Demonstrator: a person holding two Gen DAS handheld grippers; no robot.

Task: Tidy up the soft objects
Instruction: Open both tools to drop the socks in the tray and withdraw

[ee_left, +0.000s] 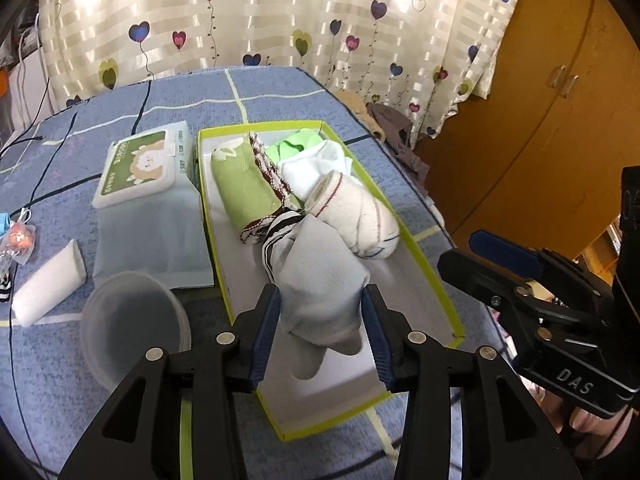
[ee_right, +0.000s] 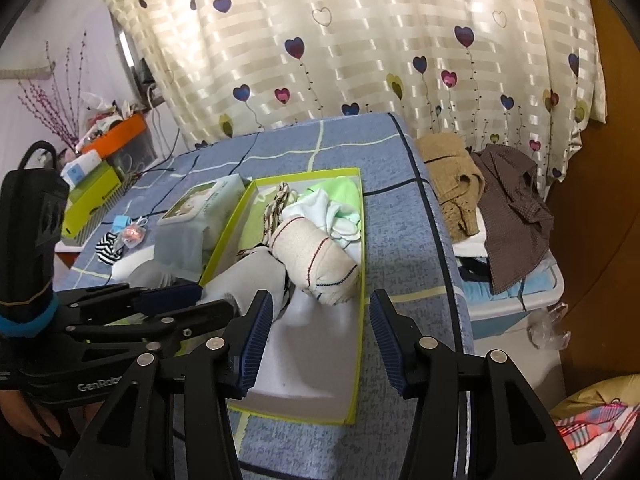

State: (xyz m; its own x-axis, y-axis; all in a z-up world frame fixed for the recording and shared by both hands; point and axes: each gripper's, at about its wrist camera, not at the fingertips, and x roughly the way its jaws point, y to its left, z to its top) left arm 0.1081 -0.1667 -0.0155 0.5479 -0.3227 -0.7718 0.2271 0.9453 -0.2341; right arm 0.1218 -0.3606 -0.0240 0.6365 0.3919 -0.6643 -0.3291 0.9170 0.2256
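While the grey sock (ee_left: 320, 276) lies bundled in the near half of the green-rimmed box (ee_left: 434, 280), the left gripper (ee_left: 322, 328) brackets it, its blue pads (ee_left: 267, 332) standing on either side of the cloth. The left pad looks to be touching the sock's edge and the right pad sits just beside it; the jaws stand wide and do not squeeze the fabric, so the sock rests on the white box floor rather than hanging from a grasp. A striped brown-and-white cuff (ee_left: 276, 232) pokes out from the sock's far end.

Just beyond it, touching, lies a rolled cream sock (ee_left: 356, 216) with thin red and blue lines. Further back in the same box sit a rolled green cloth (ee_left: 240, 188) along the left wall, a white sock (ee_left: 316, 168) and a bright green piece (ee_left: 296, 146) at the far end.

The right gripper (ee_right: 320, 340) hovers over the box's near right part, jaws released and wide apart with nothing between them.

Left of the box, on the blue checked cover (ee_left: 132, 112), stand a pack of wet wipes (ee_left: 144, 168), a translucent plastic cup (ee_left: 136, 324) and a white foam block (ee_left: 48, 284). Behind hangs a cream curtain (ee_left: 280, 12) printed with hearts. From the right wrist view, folded brown clothes (ee_right: 508, 208) are piled beside the bed.
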